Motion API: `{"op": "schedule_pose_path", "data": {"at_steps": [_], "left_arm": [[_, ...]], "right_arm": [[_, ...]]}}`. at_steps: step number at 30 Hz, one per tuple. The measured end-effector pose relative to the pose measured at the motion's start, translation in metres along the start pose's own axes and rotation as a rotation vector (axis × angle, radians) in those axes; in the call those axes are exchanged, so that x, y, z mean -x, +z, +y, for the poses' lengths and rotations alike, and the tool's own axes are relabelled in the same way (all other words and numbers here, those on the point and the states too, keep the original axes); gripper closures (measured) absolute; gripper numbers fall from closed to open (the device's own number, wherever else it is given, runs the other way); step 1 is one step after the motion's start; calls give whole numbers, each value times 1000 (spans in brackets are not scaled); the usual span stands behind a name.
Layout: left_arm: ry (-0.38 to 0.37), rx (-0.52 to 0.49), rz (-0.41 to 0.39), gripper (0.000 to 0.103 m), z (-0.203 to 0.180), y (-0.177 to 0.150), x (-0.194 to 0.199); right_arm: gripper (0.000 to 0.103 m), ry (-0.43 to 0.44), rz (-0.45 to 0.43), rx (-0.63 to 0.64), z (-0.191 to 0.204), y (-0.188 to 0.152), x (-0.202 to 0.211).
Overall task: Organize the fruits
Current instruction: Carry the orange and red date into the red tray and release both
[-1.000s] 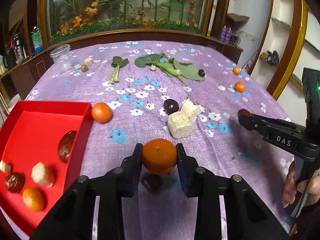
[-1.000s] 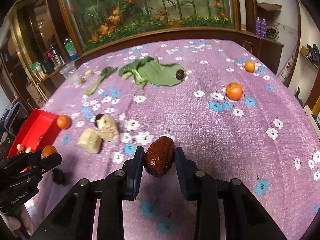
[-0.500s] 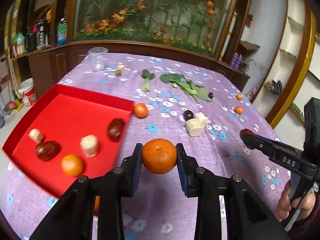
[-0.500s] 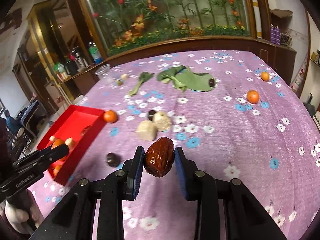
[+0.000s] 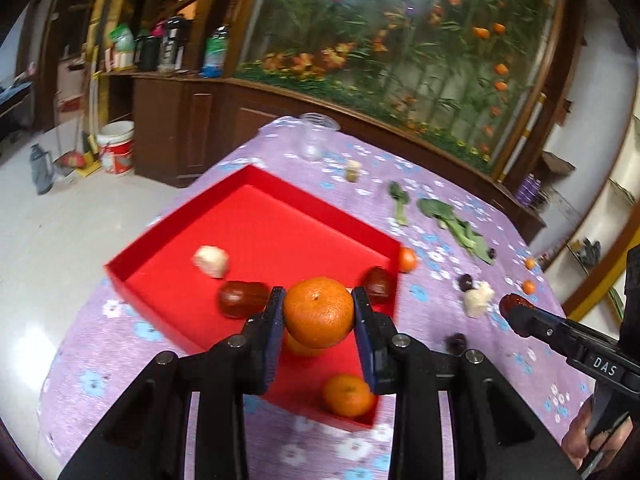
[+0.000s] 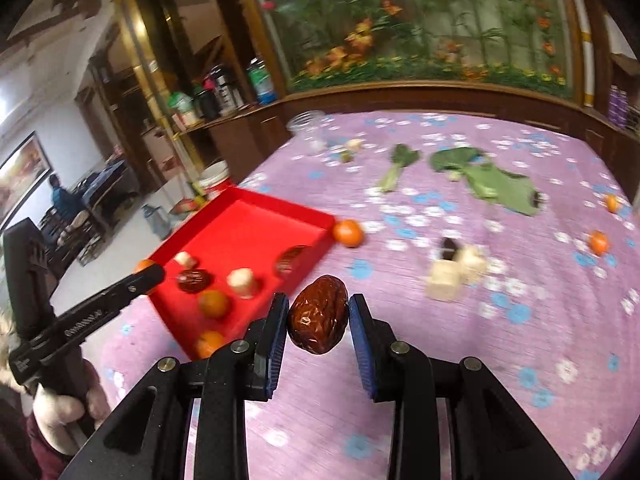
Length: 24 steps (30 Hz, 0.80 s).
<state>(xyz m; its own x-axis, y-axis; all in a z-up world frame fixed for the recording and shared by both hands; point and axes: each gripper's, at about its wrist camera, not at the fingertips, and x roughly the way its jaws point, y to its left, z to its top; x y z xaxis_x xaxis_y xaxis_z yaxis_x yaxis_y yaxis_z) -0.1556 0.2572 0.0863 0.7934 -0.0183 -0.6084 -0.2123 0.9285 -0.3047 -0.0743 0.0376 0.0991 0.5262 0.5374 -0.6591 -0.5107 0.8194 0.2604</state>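
My left gripper (image 5: 319, 314) is shut on an orange mandarin (image 5: 319, 312) and hangs above the near part of the red tray (image 5: 256, 216). In the tray lie two brown dates (image 5: 240, 298), a pale chunk (image 5: 211, 261) and mandarins (image 5: 347, 395). My right gripper (image 6: 318, 320) is shut on a wrinkled brown date (image 6: 318, 319), held over the purple cloth just right of the red tray (image 6: 240, 232). In the right wrist view the left gripper (image 6: 146, 276) shows at the left, over the tray's near corner. The right gripper (image 5: 514, 310) shows at the right of the left wrist view.
On the flowered purple tablecloth (image 6: 500, 360) lie a mandarin (image 6: 348, 233) beside the tray, two pale chunks (image 6: 448, 276) with a dark fruit, green leaves (image 6: 492, 182), more mandarins (image 6: 598, 242) far right and a clear jar (image 6: 308, 124) at the back. The table's left edge drops to the floor.
Both grippers have swung left toward the red tray, each keeping its fruit. The left one now hangs over the tray; the right one has come up beside its right wall.
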Motion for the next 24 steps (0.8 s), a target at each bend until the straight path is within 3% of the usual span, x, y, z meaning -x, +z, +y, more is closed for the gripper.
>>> {"op": "schedule_pose_path", "data": {"at_steps": [7,16,24], "left_arm": [[55,42,26,71,31,2,-24],[117,49,48,71,50,9,-42],[137,41,58,67,55,10,-51]], "right_arm": [[69,54,90,48,40,16,-67],[69,99,184,46,59,43,-142],[69,107,248,52,62,43,-181]]}}
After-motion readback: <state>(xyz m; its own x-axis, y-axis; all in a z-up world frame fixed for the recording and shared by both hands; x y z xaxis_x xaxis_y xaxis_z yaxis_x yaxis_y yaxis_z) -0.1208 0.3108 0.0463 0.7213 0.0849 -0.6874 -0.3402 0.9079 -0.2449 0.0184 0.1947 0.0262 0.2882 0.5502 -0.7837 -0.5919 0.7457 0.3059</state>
